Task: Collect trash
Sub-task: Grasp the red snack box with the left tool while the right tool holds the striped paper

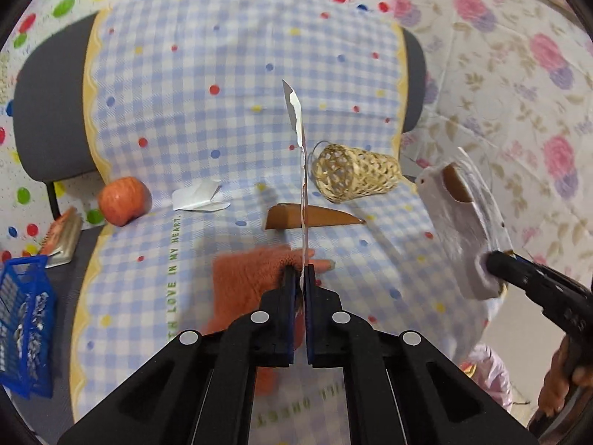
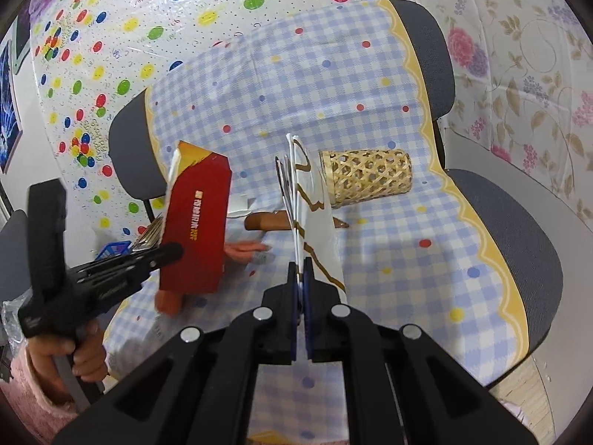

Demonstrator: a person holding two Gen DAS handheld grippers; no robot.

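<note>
Left wrist view: left hand-held gripper clenched on red carton, seen edge-on; apple visible. Right wrist view: right hand-held gripper clamps white wrapper; carton face readable above checked cloth.

A flattened red carton with a torn white edge hangs upright in the air, pinched at its lower end. A white wrapper with brown markings (also lifted) stands on edge. A torn white scrap lies flat on the checked cloth beside a brown wedge-shaped piece.
</note>
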